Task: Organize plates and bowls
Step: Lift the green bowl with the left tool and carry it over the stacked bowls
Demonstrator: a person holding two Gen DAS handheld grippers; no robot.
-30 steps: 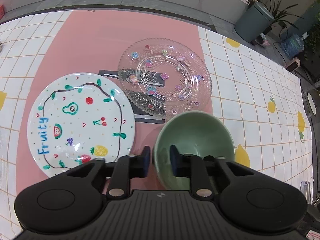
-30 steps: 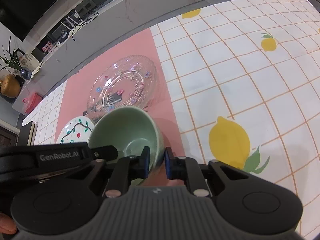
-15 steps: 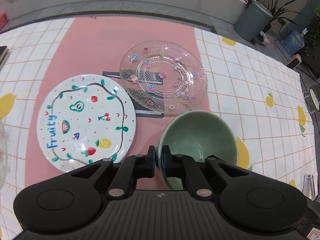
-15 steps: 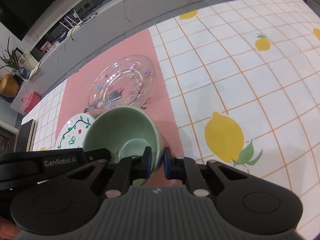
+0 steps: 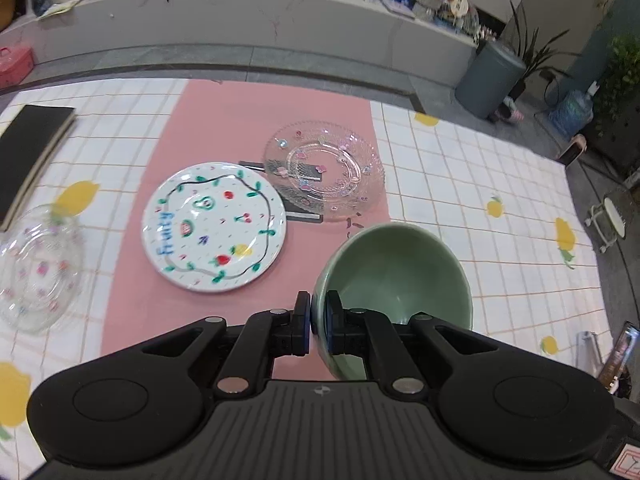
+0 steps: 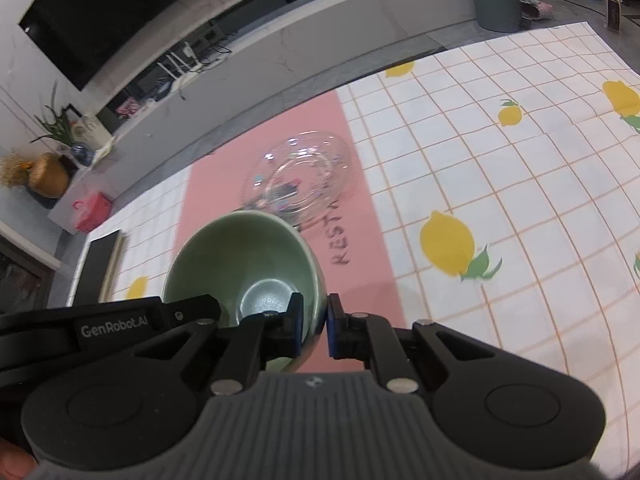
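A green bowl (image 5: 394, 276) hangs above the pink runner, held from both sides. My left gripper (image 5: 317, 322) is shut on its left rim. My right gripper (image 6: 314, 326) is shut on the bowl's (image 6: 240, 264) right rim. A white plate painted with fruit and the word "Fruity" (image 5: 214, 226) lies on the runner. Behind it, a clear glass plate with small flowers (image 5: 324, 170) rests on a dark card; the same glass plate (image 6: 300, 178) shows beyond the bowl in the right wrist view. Another clear glass dish (image 5: 38, 266) sits at the far left.
A dark book (image 5: 30, 152) lies at the table's far left. The tablecloth (image 5: 480, 200) is white checked with lemons, its pink runner (image 5: 240, 120) down the middle. A grey bin (image 5: 490, 80) and plants stand on the floor beyond. A phone (image 5: 618, 354) lies at the right edge.
The left jaws closed on the bowl's rim. Both grippers lifted the bowl off the runner and pulled back, so the plates look smaller and more of the table shows.
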